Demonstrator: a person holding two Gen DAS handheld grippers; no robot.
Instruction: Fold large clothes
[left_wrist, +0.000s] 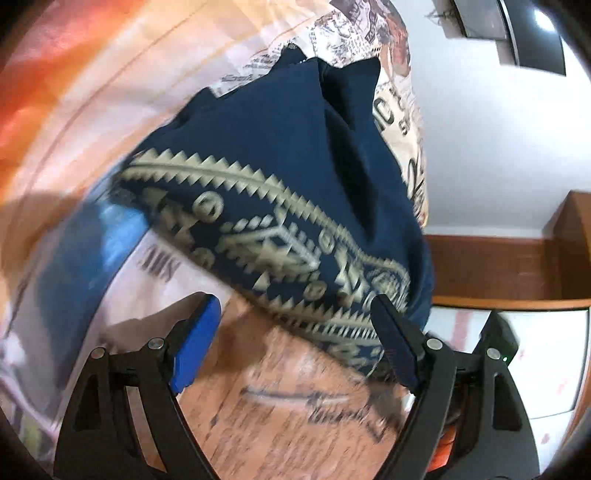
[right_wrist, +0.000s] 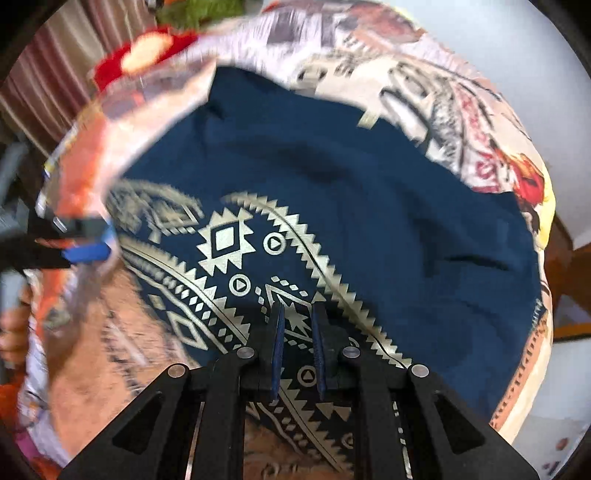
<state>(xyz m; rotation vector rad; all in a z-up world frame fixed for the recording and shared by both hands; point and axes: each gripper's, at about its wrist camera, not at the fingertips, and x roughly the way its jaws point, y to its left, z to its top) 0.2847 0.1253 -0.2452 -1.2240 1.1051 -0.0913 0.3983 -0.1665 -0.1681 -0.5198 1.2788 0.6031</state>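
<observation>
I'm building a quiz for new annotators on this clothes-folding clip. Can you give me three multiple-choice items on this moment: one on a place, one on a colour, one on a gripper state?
1. Where does the navy garment lie?
A. on a printed bedspread
B. on a bare wooden floor
C. on a hanger

2. What colour is the garment's zigzag pattern?
A. bright red
B. pale gold
C. green

3. How do the two grippers stand?
A. both wide open
B. left shut, right open
C. left open, right shut on the cloth

Answers:
1. A: the printed bedspread shows all round the cloth in both views.
2. B: pale gold bands cross the dark blue fabric.
3. C: the left gripper has its fingers far apart with nothing between them, while the right gripper has its pads close together over the patterned hem.
</observation>
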